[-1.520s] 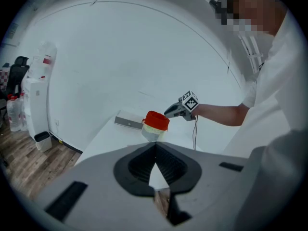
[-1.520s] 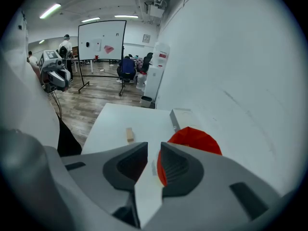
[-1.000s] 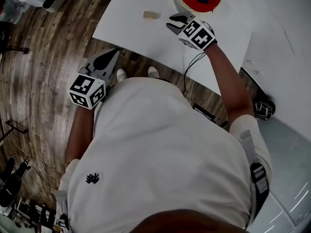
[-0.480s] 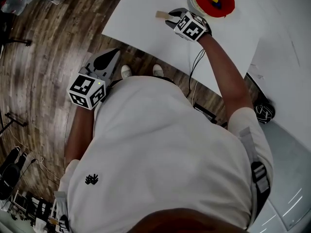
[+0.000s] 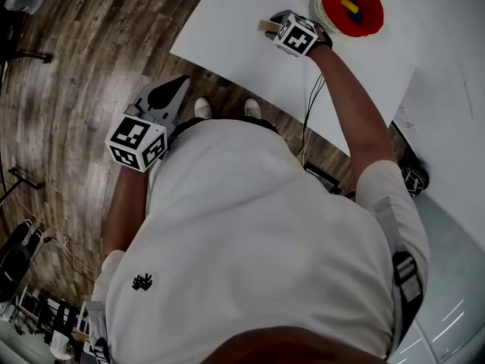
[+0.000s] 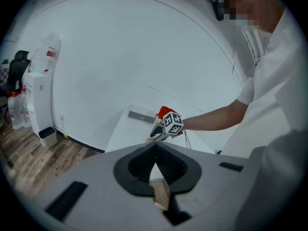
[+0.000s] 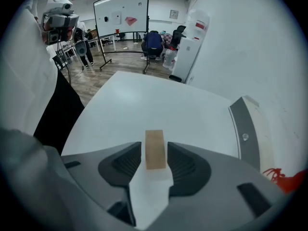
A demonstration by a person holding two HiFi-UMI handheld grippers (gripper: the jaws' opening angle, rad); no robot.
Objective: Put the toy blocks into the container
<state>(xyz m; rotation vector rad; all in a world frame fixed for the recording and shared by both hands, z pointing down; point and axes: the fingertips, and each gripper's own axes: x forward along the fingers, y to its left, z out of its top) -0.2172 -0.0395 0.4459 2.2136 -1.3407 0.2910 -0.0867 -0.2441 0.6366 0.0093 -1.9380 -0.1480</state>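
Observation:
A tan wooden block [image 5: 264, 26] lies flat on the white table [image 5: 227, 36]. My right gripper [image 5: 273, 23] points steeply down over it. In the right gripper view the block [image 7: 155, 139] sits between the two pads of that gripper [image 7: 154, 149] with a thin gap on each side. Its jaws have just been opening and stand open around the block. A red container [image 5: 374, 24] holding yellow and blue blocks [image 5: 350, 6] stands just right of that hand. My left gripper [image 5: 177, 83] hangs over the wooden floor beside the table, shut and empty.
The table's near edge [image 5: 250, 89] runs diagonally in front of the person's shoes [image 5: 201, 109]. A water dispenser [image 6: 40, 97] stands by the wall left of the table. A whiteboard [image 7: 122, 13] and seated people are far across the room.
My right gripper has moved from beside the red container leftwards and down onto the tan block, which now lies between its jaws. My left gripper has barely shifted.

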